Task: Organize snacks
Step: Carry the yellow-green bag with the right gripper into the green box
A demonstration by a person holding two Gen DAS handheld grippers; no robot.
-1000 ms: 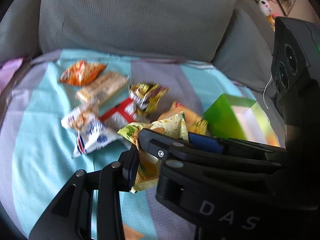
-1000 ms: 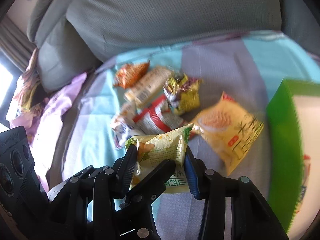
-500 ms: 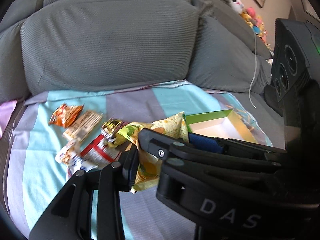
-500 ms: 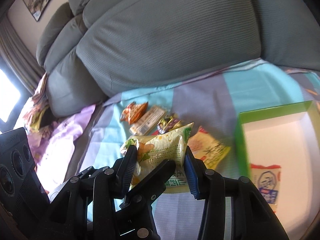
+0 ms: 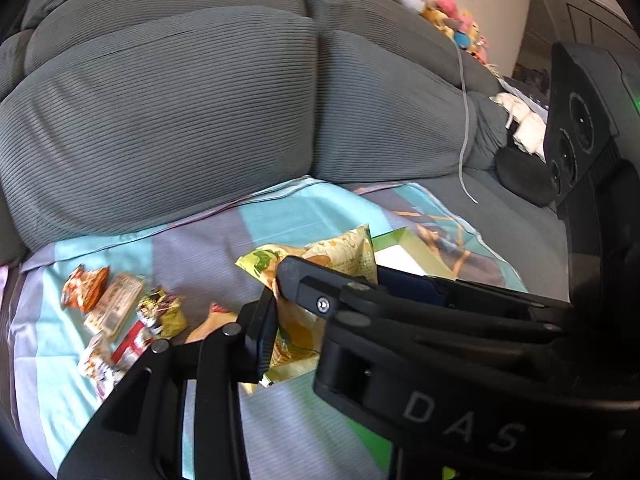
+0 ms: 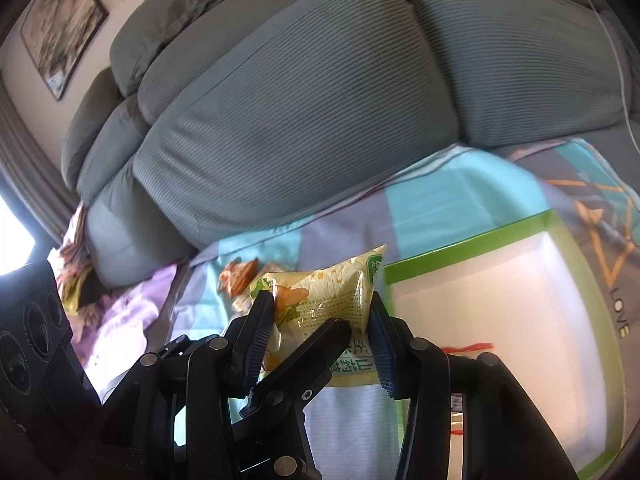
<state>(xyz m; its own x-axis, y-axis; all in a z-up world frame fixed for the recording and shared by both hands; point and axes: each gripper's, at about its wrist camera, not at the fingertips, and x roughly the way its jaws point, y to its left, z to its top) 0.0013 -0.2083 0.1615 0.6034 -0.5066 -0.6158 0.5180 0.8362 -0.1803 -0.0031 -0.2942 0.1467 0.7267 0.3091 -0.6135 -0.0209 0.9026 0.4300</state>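
Note:
A yellow-green snack packet [image 6: 332, 300] is gripped from both sides and held in the air above the striped cloth [image 6: 432, 200]. My right gripper [image 6: 320, 320] is shut on it; my left gripper [image 5: 308, 308] is shut on the same packet [image 5: 324, 256]. The green box [image 6: 472, 236] with a white inside lies just right of the packet, with a packet at its bottom edge. Several loose snacks [image 5: 120, 312] stay on the cloth at the left, among them an orange packet [image 5: 84, 288].
Large grey sofa cushions [image 5: 180, 112] rise behind the cloth. A purple cloth [image 6: 120, 316] lies at the left. Plush toys [image 5: 440, 4] sit on the sofa back at the right, and a white cable [image 5: 464, 120] hangs down there.
Both grippers have lifted the yellow-green packet up from the snack pile and carried it right, toward the green box. The pile now lies lower and farther left.

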